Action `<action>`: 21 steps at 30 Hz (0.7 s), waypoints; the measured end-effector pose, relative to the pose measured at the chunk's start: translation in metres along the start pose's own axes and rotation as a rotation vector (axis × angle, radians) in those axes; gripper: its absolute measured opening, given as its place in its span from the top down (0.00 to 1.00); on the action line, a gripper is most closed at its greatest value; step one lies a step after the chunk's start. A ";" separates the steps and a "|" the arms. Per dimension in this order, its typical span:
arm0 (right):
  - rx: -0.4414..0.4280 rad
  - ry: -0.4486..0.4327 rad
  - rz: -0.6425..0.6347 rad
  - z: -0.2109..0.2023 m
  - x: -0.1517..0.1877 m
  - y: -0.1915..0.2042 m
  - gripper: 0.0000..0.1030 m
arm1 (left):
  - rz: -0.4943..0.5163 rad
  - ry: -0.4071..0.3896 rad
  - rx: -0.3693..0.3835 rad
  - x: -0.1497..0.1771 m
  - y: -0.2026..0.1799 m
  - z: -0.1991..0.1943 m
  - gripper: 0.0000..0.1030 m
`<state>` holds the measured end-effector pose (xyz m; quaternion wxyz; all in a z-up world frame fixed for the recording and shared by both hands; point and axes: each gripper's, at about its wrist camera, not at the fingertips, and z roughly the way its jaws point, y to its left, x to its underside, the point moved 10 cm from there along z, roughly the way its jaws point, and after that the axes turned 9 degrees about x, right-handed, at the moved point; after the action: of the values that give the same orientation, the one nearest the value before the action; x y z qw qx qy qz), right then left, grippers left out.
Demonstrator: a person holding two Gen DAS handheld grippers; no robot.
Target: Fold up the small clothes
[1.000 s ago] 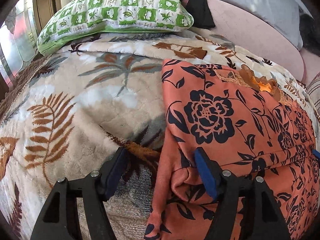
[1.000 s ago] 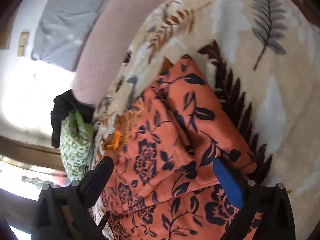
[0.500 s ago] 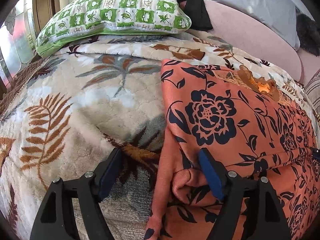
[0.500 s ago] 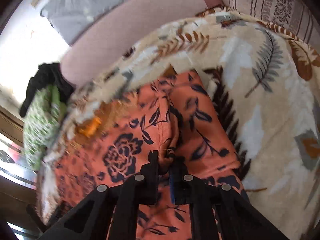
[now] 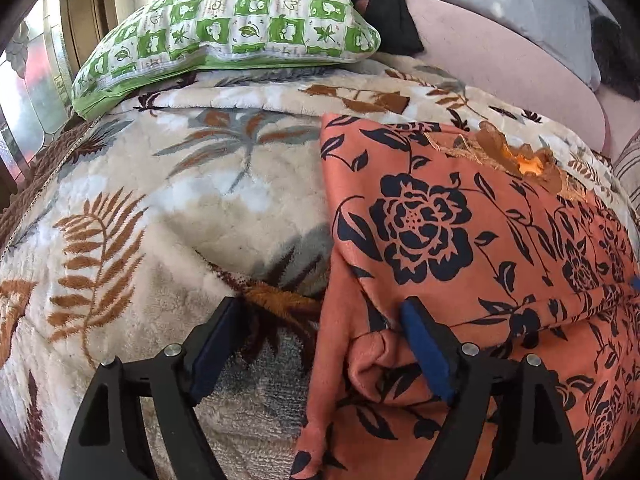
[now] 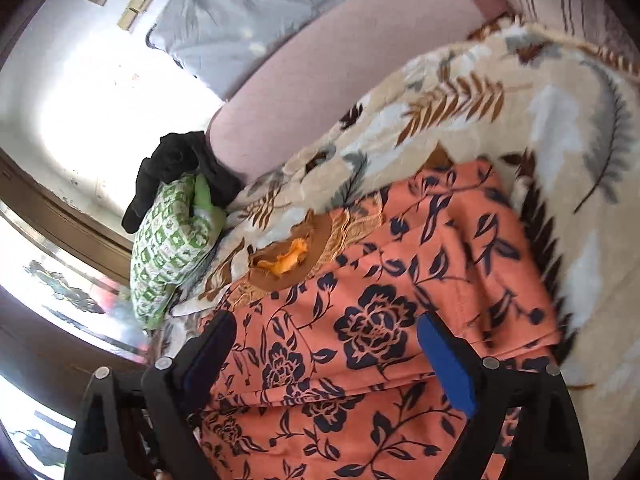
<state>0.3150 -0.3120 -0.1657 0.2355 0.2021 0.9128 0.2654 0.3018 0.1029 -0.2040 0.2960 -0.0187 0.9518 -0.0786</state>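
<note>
Under both grippers lies the garment [image 5: 460, 240], an orange floral piece spread on the blanket [image 5: 160, 208], its embroidered neck end toward the pillow [image 5: 224, 28] and headboard, its long axis running from there back toward me. My left gripper [image 5: 320, 344] straddles the garment's left edge: the right finger sits over a bunched roll of cloth at the near corner, the left finger over bare blanket, jaws spread and just opened a little further, pads pressing on nothing. My right gripper [image 6: 324, 364] has just sprung open and hangs released above the middle of the garment [image 6: 380, 320], cloth showing between the fingers but not pinched; a folded layer crosses just ahead of it. As I judge it, the left gripper is the nearer to a free edge, and the next fold turns on that: the edge lies directly between its fingers, so closing there and carrying it rightward across the long axis looks simplest.
</note>
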 end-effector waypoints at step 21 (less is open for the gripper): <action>0.016 -0.148 -0.076 -0.057 -0.004 0.001 0.10 | 0.013 -0.055 0.042 0.000 0.001 -0.037 0.14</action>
<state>0.2880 -0.3358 -0.1213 0.3108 0.1882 0.9020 0.2331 0.2812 0.1088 -0.1742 0.3230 -0.0087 0.9415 -0.0960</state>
